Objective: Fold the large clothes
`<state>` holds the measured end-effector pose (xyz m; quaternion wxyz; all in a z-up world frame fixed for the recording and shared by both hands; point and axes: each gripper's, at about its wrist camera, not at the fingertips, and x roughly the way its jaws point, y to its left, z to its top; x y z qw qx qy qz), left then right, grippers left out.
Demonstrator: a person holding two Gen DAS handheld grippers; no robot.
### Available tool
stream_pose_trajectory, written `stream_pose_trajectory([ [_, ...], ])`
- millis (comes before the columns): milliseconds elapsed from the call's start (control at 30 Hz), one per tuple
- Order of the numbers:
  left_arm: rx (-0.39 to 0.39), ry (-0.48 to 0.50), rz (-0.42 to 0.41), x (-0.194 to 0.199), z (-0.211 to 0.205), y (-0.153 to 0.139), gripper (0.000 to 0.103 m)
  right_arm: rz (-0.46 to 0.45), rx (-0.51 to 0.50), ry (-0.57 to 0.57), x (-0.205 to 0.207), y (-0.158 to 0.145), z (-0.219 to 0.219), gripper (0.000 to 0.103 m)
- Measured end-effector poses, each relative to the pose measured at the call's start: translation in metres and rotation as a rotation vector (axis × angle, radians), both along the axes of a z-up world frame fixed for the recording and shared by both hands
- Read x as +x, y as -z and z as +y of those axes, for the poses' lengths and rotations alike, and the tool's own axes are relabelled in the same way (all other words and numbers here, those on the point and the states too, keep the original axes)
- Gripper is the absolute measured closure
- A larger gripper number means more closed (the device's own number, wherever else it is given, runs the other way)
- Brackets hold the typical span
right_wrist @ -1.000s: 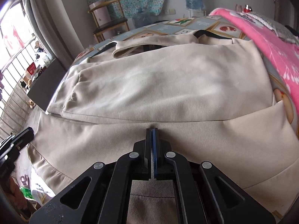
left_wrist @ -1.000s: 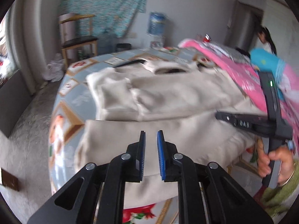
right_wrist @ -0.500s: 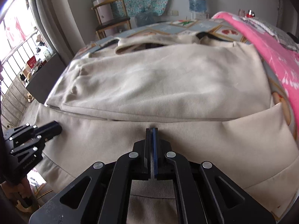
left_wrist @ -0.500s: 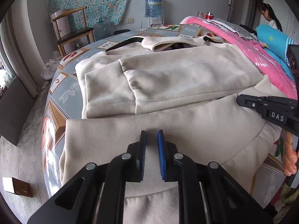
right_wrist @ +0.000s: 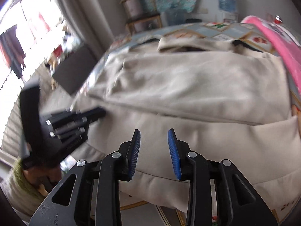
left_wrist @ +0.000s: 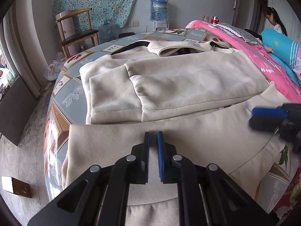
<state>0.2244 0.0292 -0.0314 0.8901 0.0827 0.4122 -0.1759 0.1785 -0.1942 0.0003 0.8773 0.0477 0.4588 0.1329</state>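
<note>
Mid-fold: cream sweatshirt (left_wrist: pixel 180 82) sleeves in, hem nearest. Left gripper (left_wrist: pixel 153 139) narrow gap, right gripper (right_wrist: pixel 154 146) wide; both empty. Next, probably: pinch hem, carry toward collar.

The garment (left_wrist: pixel 169 86) lies spread across the desk (left_wrist: pixel 64 96), its sleeves folded in over the body and its lower part draped over the near desk edge. The collar end points toward the far side of the desk. A blanket (left_wrist: pixel 263 62) lies along the garment's right side, with a pillow (left_wrist: pixel 280 50) on it farther right. Behind the desk, a chair (left_wrist: pixel 77 32) stands at the left and a water dispenser (left_wrist: pixel 159 9) at the middle, against the wall. A person (left_wrist: pixel 272 20) sits beyond the blanket, far right. The left gripper (left_wrist: pixel 153 137) hangs above the garment's near part, left of the right gripper (right_wrist: pixel 154 137).
</note>
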Motion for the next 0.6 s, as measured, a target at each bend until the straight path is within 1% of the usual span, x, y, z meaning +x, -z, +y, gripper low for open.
stream_pose_trajectory([
  [67, -0.013, -0.003, -0.002, 0.000, 0.003, -0.001, 0.095, 0.046, -0.040, -0.036, 0.008, 0.013, 0.013, 0.071],
  [100, -0.020, -0.006, -0.005, 0.000, 0.005, -0.002, 0.095, 0.051, -0.069, -0.042, 0.012, 0.018, 0.019, 0.071],
  [167, -0.029, -0.023, -0.016, -0.002, 0.011, -0.006, 0.095, 0.027, -0.154, -0.040, 0.014, 0.016, 0.028, 0.086],
  [200, -0.037, -0.029, -0.022, -0.003, 0.015, -0.009, 0.095, 0.017, -0.192, -0.026, 0.015, 0.016, 0.029, 0.095],
  [233, -0.054, -0.034, -0.027, -0.004, 0.020, -0.014, 0.095, 0.014, -0.194, -0.025, 0.017, 0.016, 0.028, 0.099],
  [300, -0.089, -0.031, -0.043, -0.009, 0.028, -0.023, 0.095, 0.013, -0.161, -0.021, 0.018, 0.015, 0.022, 0.101],
  [367, -0.116, -0.011, -0.064, -0.017, 0.032, -0.032, 0.095, 0.001, -0.124, 0.000, 0.018, 0.011, 0.018, 0.101],
  [433, -0.148, 0.031, -0.076, -0.027, 0.033, -0.041, 0.095, -0.032, -0.097, 0.017, 0.021, 0.003, 0.017, 0.101],
  [533, -0.194, 0.096, -0.048, -0.035, 0.025, -0.044, 0.095, -0.055, -0.083, 0.033, 0.027, -0.002, 0.018, 0.101],
  [600, -0.223, 0.136, -0.016, -0.038, 0.015, -0.040, 0.095, -0.041, -0.074, 0.042, 0.032, 0.003, 0.018, 0.101],
])
